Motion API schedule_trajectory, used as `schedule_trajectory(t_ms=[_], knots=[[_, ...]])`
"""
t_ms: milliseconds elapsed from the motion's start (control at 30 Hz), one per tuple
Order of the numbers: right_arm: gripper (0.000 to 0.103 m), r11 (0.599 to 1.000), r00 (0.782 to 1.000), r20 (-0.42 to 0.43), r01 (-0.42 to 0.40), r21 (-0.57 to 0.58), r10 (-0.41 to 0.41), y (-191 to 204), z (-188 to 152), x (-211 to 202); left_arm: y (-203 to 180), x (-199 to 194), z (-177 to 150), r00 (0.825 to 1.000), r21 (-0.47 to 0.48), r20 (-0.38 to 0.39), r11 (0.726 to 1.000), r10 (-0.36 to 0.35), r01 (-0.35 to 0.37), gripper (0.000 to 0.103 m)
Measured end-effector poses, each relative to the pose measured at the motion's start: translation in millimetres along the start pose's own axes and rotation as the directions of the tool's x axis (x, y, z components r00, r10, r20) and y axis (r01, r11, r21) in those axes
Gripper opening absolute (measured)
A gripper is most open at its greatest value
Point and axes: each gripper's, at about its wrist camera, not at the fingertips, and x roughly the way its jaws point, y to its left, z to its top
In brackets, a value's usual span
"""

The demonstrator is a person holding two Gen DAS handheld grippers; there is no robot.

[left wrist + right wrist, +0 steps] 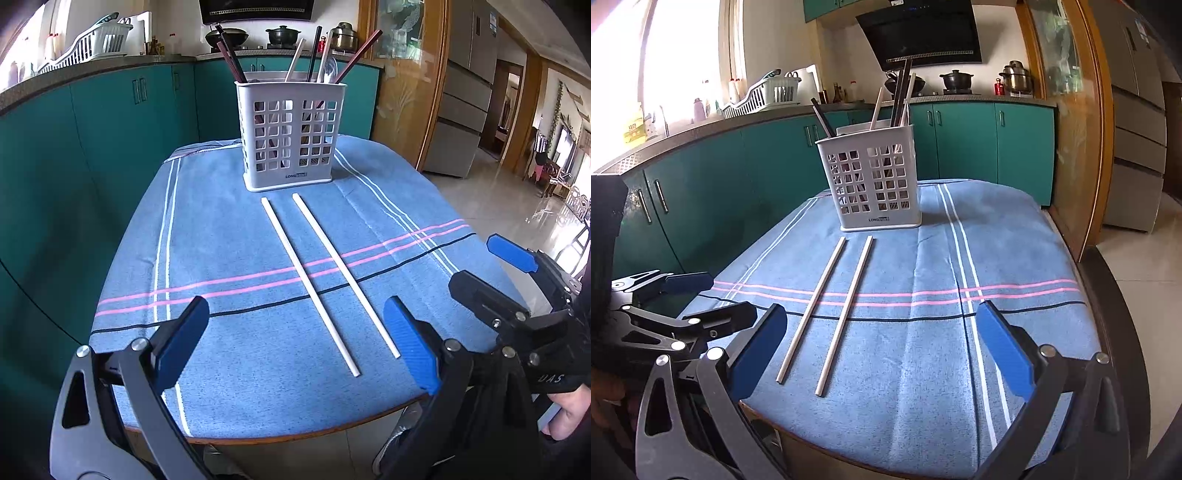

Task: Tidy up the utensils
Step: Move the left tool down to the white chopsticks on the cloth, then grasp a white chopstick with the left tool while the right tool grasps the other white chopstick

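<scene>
two white chopsticks [309,284] — slim, seemingly plastic

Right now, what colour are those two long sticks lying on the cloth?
White, both chopsticks; clearest in the left wrist view.

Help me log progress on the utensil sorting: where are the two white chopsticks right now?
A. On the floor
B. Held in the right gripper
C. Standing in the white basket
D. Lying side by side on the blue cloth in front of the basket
D: the two white chopsticks lie apart, roughly parallel, on the blue cloth before the white basket; both the left gripper and right gripper are open and empty.
</scene>
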Motion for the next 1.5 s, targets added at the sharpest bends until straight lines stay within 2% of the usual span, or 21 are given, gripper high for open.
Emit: schedule_trajectory(t_ms=[133, 267, 433, 533, 600, 667, 833, 900, 1000, 1100, 1167, 1300, 1400, 1500], knots=[[0.1, 1.0, 1.0, 0.005, 0.0, 0.002, 0.0, 0, 1, -1, 0, 5, 4, 1.0, -0.008, -0.014, 1.0, -0.007, 0.007, 0.094], [0.1, 1.0, 1.0, 0.011, -0.002, 0.017, 0.002, -3, 4, -1, 7, 17, 27, 1.0, -0.039, -0.03, 0.999, -0.005, 0.004, 0.093], [0.1, 1.0, 1.0, 0.002, -0.011, 0.018, 0.011, -4, 4, 0, 18, 61, 60, 0.993, -0.078, -0.12, 0.997, -0.004, -0.006, 0.079], [0.1, 1.0, 1.0, 0.002, -0.018, 0.02, 0.018, -6, 5, -2, 27, 103, 82, 0.978, -0.127, -0.207, 0.992, -0.009, -0.017, 0.069], [0.1, 0.999, 1.0, -0.004, -0.021, 0.028, 0.021, -8, 5, -1, 32, 127, 92, 0.967, -0.156, -0.253, 0.987, -0.009, -0.032, 0.054], [0.1, 0.999, 1.0, -0.007, -0.023, 0.038, 0.023, -11, 5, 0, 34, 149, 100, 0.956, -0.175, -0.294, 0.983, -0.007, -0.046, 0.052], [0.1, 0.998, 0.999, -0.011, -0.039, 0.053, 0.04, -17, 6, 0, 41, 184, 118, 0.94, -0.206, -0.341, 0.973, 0.032, -0.108, 0.042], [0.1, 0.998, 0.999, -0.009, -0.043, 0.054, 0.044, -18, 6, 0, 43, 192, 121, 0.932, -0.213, -0.361, 0.97, 0.035, -0.119, 0.033], [0.1, 0.997, 0.998, -0.011, -0.053, 0.064, 0.054, -22, 6, -1, 41, 197, 126, 0.93, -0.203, -0.363, 0.969, 0.058, -0.14, 0.031], [0.1, 0.996, 0.998, -0.008, -0.06, 0.069, 0.06, -25, 8, -1, 39, 199, 129, 0.93, -0.183, -0.356, 0.97, 0.085, -0.159, 0.025], [0.1, 0.996, 0.998, -0.007, -0.061, 0.071, 0.062, -25, 8, -2, 38, 199, 129, 0.932, -0.179, -0.351, 0.971, 0.09, -0.161, 0.008], [0.1, 0.996, 0.998, -0.01, -0.054, 0.068, 0.055, -26, 8, 0, 41, 196, 131, 0.942, -0.181, -0.333, 0.977, 0.044, -0.11, 0.006], [0.1, 0.996, 0.999, -0.019, -0.043, 0.072, 0.045, -28, 7, 4, 42, 166, 141, 0.967, -0.178, -0.255, 0.982, 0.016, -0.063, 0.006], [0.1, 0.996, 0.999, -0.036, -0.032, 0.078, 0.035, -30, 5, 10, 41, 113, 160, 0.99, -0.163, -0.139, 0.987, -0.033, 0.01, 0.006]])
